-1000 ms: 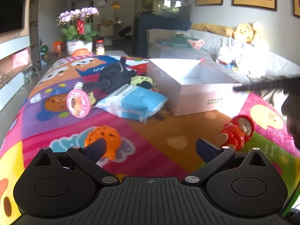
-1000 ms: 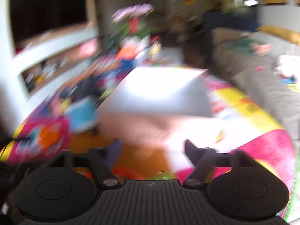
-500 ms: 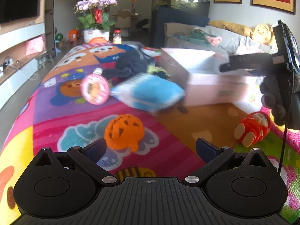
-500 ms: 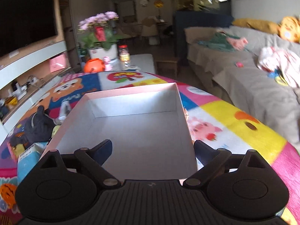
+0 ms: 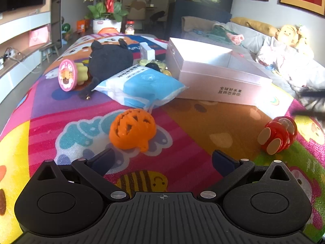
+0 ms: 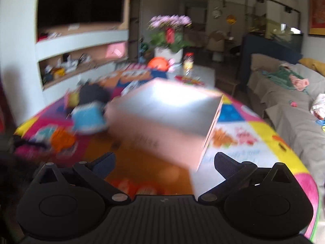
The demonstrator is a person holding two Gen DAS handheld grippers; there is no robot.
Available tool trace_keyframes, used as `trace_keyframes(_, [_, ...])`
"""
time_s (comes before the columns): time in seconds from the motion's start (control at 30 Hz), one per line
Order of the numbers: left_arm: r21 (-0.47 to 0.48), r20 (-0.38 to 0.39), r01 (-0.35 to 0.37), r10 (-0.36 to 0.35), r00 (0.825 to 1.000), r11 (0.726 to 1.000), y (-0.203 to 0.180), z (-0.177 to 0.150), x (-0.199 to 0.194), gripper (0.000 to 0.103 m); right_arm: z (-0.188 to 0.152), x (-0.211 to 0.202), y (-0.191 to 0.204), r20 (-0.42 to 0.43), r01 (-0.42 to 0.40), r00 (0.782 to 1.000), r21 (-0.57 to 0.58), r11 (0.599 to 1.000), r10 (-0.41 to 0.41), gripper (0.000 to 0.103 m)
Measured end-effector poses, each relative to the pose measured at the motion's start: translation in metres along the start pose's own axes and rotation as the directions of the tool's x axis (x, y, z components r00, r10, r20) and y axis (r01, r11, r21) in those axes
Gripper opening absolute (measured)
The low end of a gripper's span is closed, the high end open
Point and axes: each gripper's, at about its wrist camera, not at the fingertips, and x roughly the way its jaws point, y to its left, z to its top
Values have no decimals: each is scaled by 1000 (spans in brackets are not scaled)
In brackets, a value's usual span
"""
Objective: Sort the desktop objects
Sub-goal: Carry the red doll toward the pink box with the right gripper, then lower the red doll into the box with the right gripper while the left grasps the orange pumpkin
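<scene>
**Two empty grippers, one box to fill**

Both grippers hold nothing. The left gripper has its fingers spread wide over the bright play mat. The orange pumpkin toy sits on the mat just past its left finger. The right gripper is opening its fingers, and nothing is between them. Its picture is blurry, so small things there are hard to make out.

The pink box sits open in the middle of the mat. I cannot see if anything is in it. The toys lie around it. A blue and white pack leans by its left side. A black plush toy and a pink round toy lie farther left. A red toy rests alone, nearer the right side.

I think the next job is to pick one toy. The pumpkin looks best for the left gripper. Line it up in the middle of the fingers first. Come down slowly, squeeze gently, then lift it well over the box wall.
</scene>
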Motion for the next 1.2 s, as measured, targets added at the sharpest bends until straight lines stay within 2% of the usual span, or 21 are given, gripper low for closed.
trace_keyframes(0.07, [0,-1,-1,1,1000,1000,0,0,0,103,-19,-6,14,-52,-12,999,-77,997,8,103])
trace_keyframes(0.13, [1,-4,-6,6,1000,1000,-1,0,1,103,-32,-6,24,-83,11,996,-126,992,-21,103])
trace_keyframes(0.23, [9,-13,-19,19,1000,1000,-4,0,2,103,-35,1,24,-118,-26,993,-3,1000,25,103])
trace_keyframes(0.3, [28,-22,-29,30,999,999,-6,0,4,103,-35,10,26,-92,-4,996,52,999,9,103])
trace_keyframes(0.43, [84,-39,-49,53,998,995,-12,0,5,103,-32,35,32,-79,37,996,63,997,-32,103])
trace_keyframes(0.5, [71,-31,-37,40,999,997,-10,0,3,103,-33,41,31,-86,45,996,72,996,-39,103])
trace_keyframes(0.57, [38,-16,-25,26,1000,999,-4,1,-2,103,-34,40,30,-80,38,996,80,996,-32,96])
trace_keyframes(0.63, [27,24,-19,19,1000,999,1,4,-7,103,-36,38,29,-70,48,997,83,995,-42,96])
trace_keyframes(0.7, [34,45,-52,51,998,998,5,11,-7,103,-38,36,27,-66,47,997,91,995,-41,96])
trace_keyframes(0.8, [34,27,-89,88,996,995,10,23,6,102,-37,36,29,-64,51,997,88,995,-45,96])
trace_keyframes(0.87, [36,0,-105,105,994,994,12,26,16,90,-37,36,31,-64,52,997,77,996,-48,96])
trace_keyframes(0.9, [36,-15,-111,112,994,993,13,27,21,80,-37,36,32,-63,55,997,72,996,-51,96])
trace_keyframes(1.07, [59,-7,-125,125,992,990,9,29,26,76,-37,37,34,-68,70,995,58,996,-66,96])
trace_keyframes(1.13, [88,-3,-124,125,992,988,5,27,24,66,-37,36,37,-67,74,995,44,996,-71,96])
trace_keyframes(1.2, [112,-2,-114,115,993,987,1,25,21,60,-38,34,39,-60,73,996,33,997,-71,96])
